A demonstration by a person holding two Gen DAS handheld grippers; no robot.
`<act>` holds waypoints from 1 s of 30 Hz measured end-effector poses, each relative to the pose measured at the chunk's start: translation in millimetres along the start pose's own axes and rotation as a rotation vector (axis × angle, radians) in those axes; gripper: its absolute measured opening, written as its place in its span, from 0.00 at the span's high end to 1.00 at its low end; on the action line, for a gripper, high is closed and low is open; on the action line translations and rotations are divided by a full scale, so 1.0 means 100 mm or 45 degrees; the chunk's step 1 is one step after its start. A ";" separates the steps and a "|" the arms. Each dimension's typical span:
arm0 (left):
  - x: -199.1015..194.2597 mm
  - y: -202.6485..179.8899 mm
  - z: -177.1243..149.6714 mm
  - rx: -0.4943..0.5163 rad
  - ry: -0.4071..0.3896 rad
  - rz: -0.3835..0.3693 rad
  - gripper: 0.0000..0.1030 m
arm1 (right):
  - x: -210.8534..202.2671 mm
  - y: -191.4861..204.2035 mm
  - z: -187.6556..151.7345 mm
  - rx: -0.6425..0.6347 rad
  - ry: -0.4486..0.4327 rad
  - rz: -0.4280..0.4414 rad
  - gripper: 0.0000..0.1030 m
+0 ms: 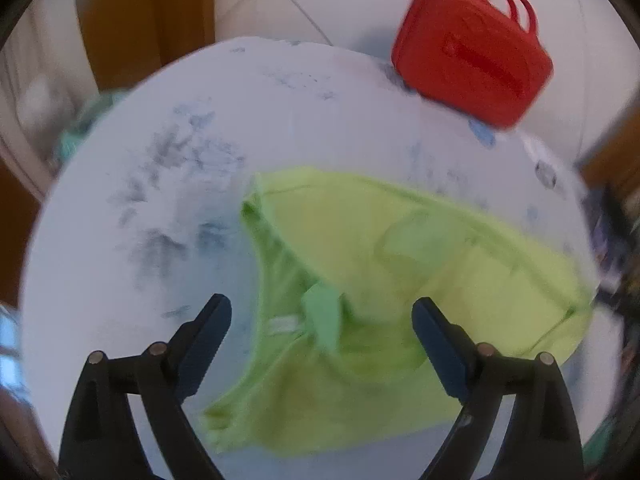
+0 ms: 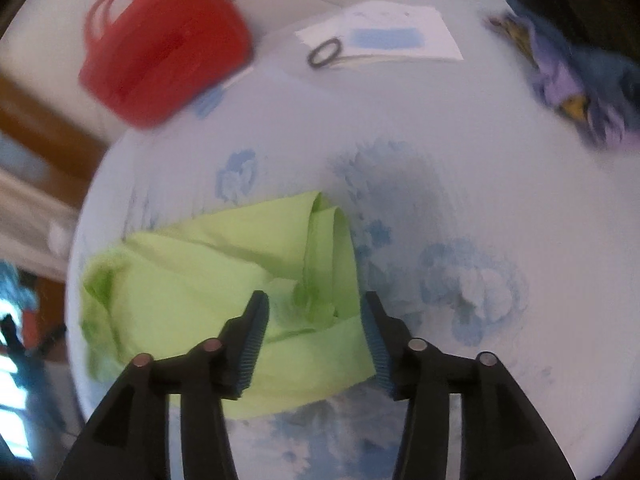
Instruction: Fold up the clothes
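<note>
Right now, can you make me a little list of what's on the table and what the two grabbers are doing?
Surface: round table with a pale blue flower cloth
Garment: lime green garment, lying crumpled and partly folded on the table
Left gripper: jaws wide open above the garment, holding nothing
Right gripper: jaws partly open either side of a fold, not pinching it
Red item: red plastic case with handles, at the table edge
Also: paper, dark ring, blue-purple clothes pile
</note>
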State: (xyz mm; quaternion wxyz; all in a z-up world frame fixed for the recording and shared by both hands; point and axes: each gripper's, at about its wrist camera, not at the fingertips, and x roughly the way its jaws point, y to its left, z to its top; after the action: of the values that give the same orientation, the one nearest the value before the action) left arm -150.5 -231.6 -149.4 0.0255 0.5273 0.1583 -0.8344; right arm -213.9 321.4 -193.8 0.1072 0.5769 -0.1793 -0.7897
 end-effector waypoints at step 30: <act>0.45 -0.27 0.29 0.109 0.109 0.152 0.89 | 0.66 0.58 0.52 -0.273 0.097 -0.383 0.95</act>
State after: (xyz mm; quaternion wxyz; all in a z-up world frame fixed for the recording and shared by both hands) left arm -201.0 -209.0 -172.0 0.0460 0.5716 0.0917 -0.8141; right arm -285.6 251.9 -213.5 0.0556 0.6119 -0.0017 -0.7890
